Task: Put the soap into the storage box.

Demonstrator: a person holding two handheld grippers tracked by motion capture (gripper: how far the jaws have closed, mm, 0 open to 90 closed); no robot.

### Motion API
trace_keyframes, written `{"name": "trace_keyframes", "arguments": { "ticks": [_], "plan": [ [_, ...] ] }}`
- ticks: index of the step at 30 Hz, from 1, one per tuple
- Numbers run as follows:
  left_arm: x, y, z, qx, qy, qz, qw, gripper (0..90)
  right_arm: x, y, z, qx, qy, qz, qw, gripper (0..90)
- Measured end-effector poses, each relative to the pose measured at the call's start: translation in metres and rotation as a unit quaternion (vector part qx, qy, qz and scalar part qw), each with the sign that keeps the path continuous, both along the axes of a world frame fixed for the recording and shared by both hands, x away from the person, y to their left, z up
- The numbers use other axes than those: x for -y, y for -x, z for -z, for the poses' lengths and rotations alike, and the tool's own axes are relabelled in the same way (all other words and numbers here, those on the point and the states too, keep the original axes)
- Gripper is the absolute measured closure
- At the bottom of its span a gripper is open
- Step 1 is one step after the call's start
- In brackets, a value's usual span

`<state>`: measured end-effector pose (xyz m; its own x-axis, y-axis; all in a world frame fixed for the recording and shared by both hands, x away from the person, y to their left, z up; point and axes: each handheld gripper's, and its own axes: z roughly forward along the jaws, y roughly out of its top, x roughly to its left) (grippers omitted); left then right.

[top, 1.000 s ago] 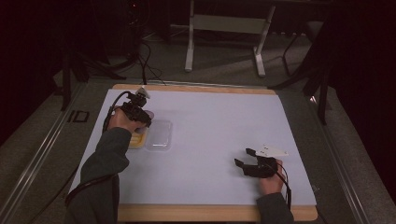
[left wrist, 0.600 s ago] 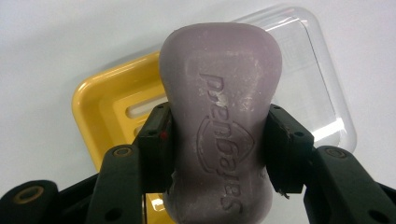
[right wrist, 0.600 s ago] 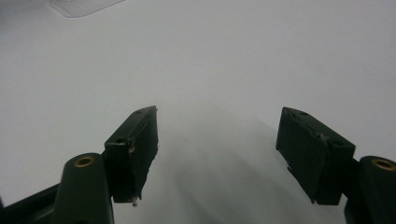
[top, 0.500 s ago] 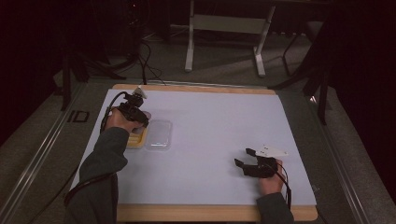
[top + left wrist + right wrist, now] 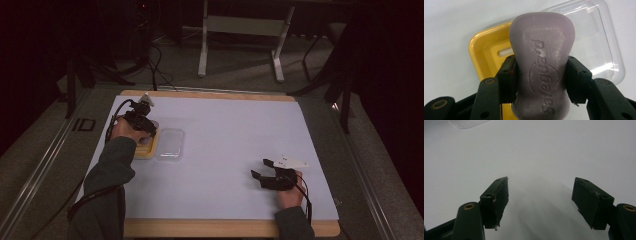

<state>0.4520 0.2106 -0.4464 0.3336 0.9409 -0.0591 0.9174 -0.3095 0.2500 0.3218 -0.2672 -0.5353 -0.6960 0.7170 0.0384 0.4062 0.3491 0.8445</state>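
Soap (image 5: 541,70), a mauve bar, sits clamped across its waist by the left gripper (image 5: 541,80), long axis running along the jaws, directly above the yellow dish (image 5: 486,55). Largest to smallest: white counter (image 5: 225,150); clear lid (image 5: 599,42) just beside the dish; dish; bar. Judged next: lowering straight down. Left forearm reaches forward at the counter's left. Right gripper (image 5: 265,172) rests well apart, jaws open on nothing.
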Motion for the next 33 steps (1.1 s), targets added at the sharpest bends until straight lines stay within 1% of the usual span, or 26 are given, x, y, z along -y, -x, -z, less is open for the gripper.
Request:
{"name": "trace_keyframes", "arguments": {
  "ticks": [8,14,20,23,33],
  "plan": [
    [-0.002,0.000,0.001,-0.001,0.000,-0.008,1.0000,49.9,0.000,0.000,0.000,0.001,0.000,0.000,1.0000,28.9],
    [-0.003,0.000,0.002,0.002,0.003,-0.017,0.9999,49.9,0.000,0.000,0.000,0.001,0.000,0.000,1.0000,28.9],
    [-0.005,0.000,0.003,0.001,0.001,-0.020,0.9998,50.0,0.000,0.000,0.000,0.001,0.000,0.000,1.0000,28.9],
    [-0.007,0.000,0.005,-0.001,0.006,-0.030,0.9995,49.9,0.000,0.000,0.000,0.002,0.000,0.000,1.0000,28.9],
    [-0.013,0.000,0.009,-0.002,0.006,-0.053,0.9986,49.9,0.000,0.000,0.000,0.002,0.000,0.000,1.0000,28.9]
  ]
}}
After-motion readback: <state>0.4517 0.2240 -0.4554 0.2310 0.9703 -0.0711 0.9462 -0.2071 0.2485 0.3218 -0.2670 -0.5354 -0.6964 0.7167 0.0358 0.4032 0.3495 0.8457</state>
